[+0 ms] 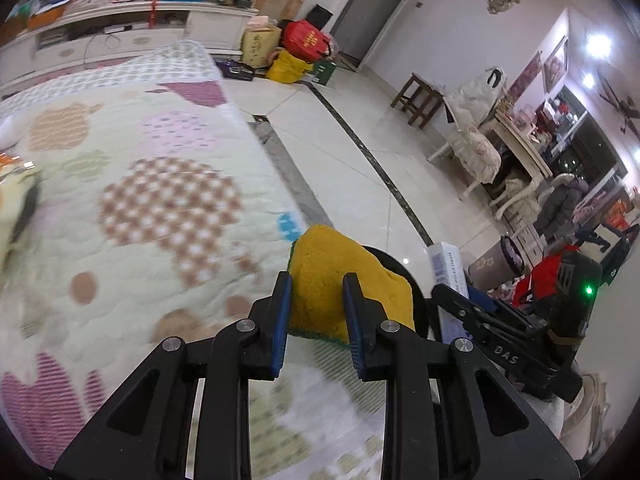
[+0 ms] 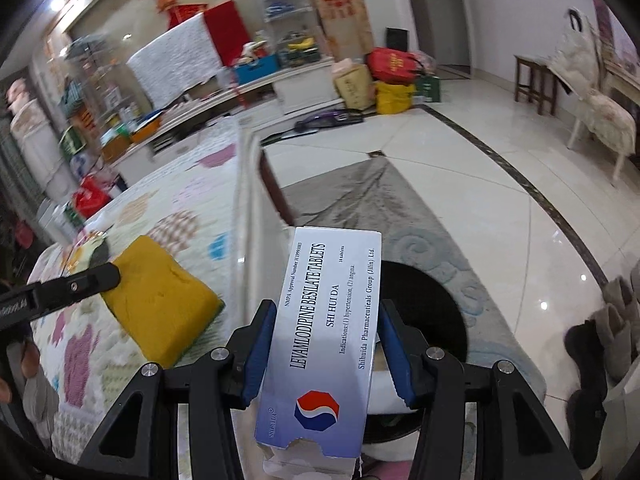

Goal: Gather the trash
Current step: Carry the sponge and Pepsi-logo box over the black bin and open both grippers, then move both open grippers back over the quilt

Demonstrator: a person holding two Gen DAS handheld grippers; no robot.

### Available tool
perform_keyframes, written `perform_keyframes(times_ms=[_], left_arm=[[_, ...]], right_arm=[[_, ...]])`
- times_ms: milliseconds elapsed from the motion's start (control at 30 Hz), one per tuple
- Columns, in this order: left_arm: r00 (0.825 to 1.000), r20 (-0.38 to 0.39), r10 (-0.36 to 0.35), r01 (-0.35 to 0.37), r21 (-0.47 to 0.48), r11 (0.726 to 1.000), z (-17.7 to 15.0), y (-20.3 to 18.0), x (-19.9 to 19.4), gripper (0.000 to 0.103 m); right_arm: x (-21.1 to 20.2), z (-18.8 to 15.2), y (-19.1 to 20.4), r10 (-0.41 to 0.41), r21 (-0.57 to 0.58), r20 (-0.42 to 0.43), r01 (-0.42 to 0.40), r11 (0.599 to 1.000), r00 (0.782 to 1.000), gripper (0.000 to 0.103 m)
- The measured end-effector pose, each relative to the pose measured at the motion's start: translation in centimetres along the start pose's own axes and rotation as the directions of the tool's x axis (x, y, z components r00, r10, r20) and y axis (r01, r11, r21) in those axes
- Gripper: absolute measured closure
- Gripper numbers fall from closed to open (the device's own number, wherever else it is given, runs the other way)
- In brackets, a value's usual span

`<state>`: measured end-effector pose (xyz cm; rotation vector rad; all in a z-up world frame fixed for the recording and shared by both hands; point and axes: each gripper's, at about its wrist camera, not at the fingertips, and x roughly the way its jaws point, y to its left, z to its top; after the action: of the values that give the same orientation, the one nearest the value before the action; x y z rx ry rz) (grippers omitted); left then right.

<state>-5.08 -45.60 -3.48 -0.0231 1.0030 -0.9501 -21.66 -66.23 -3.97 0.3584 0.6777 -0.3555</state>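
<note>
Cluttered living room, glossy white tile floor with dark inlay, quilted patchwork cover (image 1: 132,184) on the low surface under and to the left of both claws

Left gripper (image 1: 316,316) narrow, jaws pinched on a yellow sponge (image 1: 344,280) with a green scrub edge; the sponge sticks out ahead of the pads, squashed between them. Seen from the right wrist view, the same sponge (image 2: 160,300) hangs off the left finger tip, out to the left of the right claw

Right gripper (image 2: 326,344) about mid-width, pads clamped on the long sides of a flat tablet box (image 2: 324,336), printed face up, torn flap at the near end. In the left view the box (image 1: 446,272) sits just right of the left claw

Trash bin (image 2: 432,312): dark round opening on the floor just ahead and below the right claw, mostly hidden behind the box; in the left view only its black rim (image 1: 400,268) shows behind the sponge. Cannot tell what is in it

Risks, my read:
- sponge is soft and held near one end, could slip or swing out before it is over the bin
- box is thin card, squeeze could buckle it and it twists loose
- both claws close together at one opening, could knock each other
- release too early and the item lands on the grey rug (image 2: 400,200) or the cover, not in the bin
</note>
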Motion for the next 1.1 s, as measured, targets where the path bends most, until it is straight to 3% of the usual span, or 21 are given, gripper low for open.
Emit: perform_keyframes(times_ms=[100, 233, 300, 333, 633, 1100], left_arm=[[1.0, -0.002, -0.003, 0.003, 0.017, 1.0, 0.3, -1.4, 1.5, 0.08], [1.0, 0.0, -0.008, 0.008, 0.031, 0.999, 0.2, -2.3, 3.0, 0.074], [1.0, -0.013, -0.017, 0.018, 0.023, 1.0, -0.1, -2.1, 3.4, 0.059], [1.0, -0.013, -0.017, 0.018, 0.023, 1.0, -0.2, -2.0, 3.4, 0.057], [1.0, -0.005, 0.017, -0.017, 0.02, 1.0, -0.9, -1.0, 2.2, 0.057], [0.99, 0.044, 0.131, -0.132, 0.026, 0.991, -2.0, 2.0, -0.4, 0.057]], right_arm=[[0.8, 0.4, -1.3, -0.015, 0.034, -0.011, 0.015, 0.999, 1.0, 0.05], [1.3, 0.3, -2.9, -0.015, 0.101, -0.025, 0.018, 0.995, 1.0, 0.032], [1.1, 0.0, -3.4, -0.011, 0.117, -0.023, 0.014, 0.993, 1.0, 0.032], [1.0, -0.3, -3.5, -0.01, 0.12, -0.024, 0.013, 0.993, 1.0, 0.032], [0.7, -1.6, -3.0, 0.006, 0.114, -0.05, 0.0, 0.993, 0.999, 0.032], [1.4, -1.5, 2.8, 0.052, 0.018, -0.06, -0.051, 0.999, 0.997, 0.031]])
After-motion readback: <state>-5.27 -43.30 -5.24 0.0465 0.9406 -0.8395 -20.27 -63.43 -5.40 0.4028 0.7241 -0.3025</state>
